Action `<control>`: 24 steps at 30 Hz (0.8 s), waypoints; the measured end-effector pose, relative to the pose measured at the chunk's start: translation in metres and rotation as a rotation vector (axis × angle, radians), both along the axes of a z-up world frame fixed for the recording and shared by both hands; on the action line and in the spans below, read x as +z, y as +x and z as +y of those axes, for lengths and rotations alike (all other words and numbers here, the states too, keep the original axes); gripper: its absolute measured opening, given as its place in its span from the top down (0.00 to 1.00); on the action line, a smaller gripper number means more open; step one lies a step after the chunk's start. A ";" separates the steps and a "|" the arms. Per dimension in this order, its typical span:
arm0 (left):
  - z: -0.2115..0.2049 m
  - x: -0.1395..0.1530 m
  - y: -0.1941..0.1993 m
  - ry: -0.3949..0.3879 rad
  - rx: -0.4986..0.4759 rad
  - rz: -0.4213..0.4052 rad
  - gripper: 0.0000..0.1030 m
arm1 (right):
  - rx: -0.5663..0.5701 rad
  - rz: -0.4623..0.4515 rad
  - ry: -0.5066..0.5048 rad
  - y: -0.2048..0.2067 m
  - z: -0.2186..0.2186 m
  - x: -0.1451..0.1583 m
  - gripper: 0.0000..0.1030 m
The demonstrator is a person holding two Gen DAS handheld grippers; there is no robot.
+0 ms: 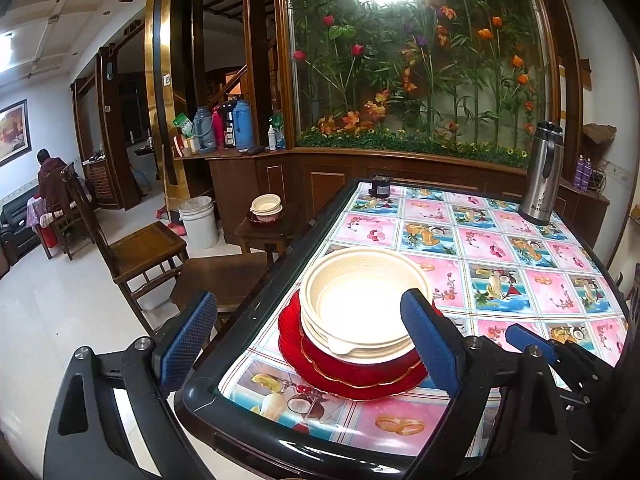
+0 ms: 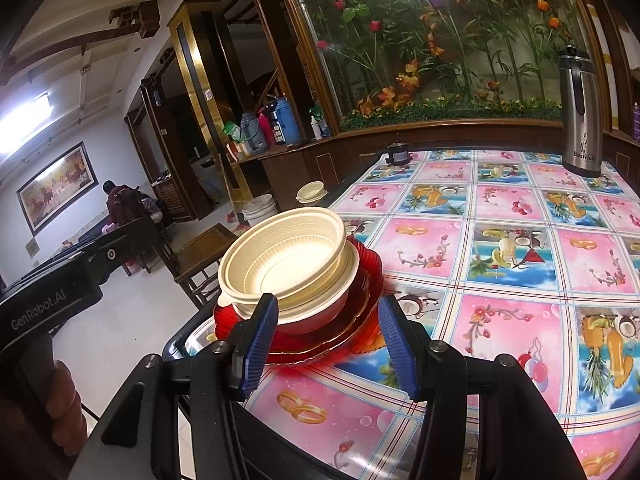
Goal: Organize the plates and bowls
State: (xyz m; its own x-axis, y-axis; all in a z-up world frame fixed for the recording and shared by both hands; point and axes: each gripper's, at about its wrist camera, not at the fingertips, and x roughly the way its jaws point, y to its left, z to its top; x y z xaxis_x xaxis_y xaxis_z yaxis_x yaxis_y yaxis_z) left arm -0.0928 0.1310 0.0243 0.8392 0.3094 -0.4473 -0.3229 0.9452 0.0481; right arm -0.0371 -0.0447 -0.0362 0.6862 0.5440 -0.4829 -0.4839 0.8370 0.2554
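Your stack of dishes sits near the left front corner of the table (image 1: 496,240), which wears a glossy cloth printed with fruit and flower squares. At the bottom lie the red scalloped plates (image 1: 344,372) with gold rims; on them rest the cream plastic bowls (image 1: 360,300), nested one in another, the top bowl (image 2: 286,252) tilted a little toward nine o'clock in your right wrist view. Your left gripper (image 1: 312,340) stands released, its jaws wide apart: the left blue pad hangs off the table edge over the floor at about eight o'clock of the stack, the right pad stands in front of the bowls' rim at about four o'clock, and whether it touches that rim you cannot tell. Your right gripper (image 2: 328,344) is also unclenched, its pads about half apart, at about six o'clock of the stack; its left finger (image 2: 260,340) overlaps the lower bowl's wall in the picture, the other sits just beside the red plates' rim, and nothing is pinched between them. At one o'clock from the stack, well apart, a steel thermos jug (image 1: 542,176) stands upright near the far right corner, and a small dark jar (image 1: 380,187) stands at the far edge at twelve. Off the table at eleven o'clock, a second set of cream bowls (image 1: 266,205) rests on a dark side table (image 1: 260,234), with a white bucket (image 1: 198,222) on the floor beside it.
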 end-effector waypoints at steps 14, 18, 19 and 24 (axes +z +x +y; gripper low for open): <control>0.002 -0.008 -0.015 0.023 0.057 0.011 0.09 | -0.009 -0.032 0.060 -0.009 -0.005 0.006 0.36; 0.009 -0.013 -0.021 0.015 0.085 0.023 0.09 | -0.013 -0.046 0.080 -0.014 -0.004 0.009 0.30; 0.010 -0.014 -0.022 0.014 0.087 0.025 0.09 | -0.010 -0.045 0.084 -0.015 -0.004 0.010 0.30; 0.014 -0.015 -0.030 0.004 0.097 0.025 0.09 | 0.015 -0.050 0.082 -0.022 0.003 0.013 0.30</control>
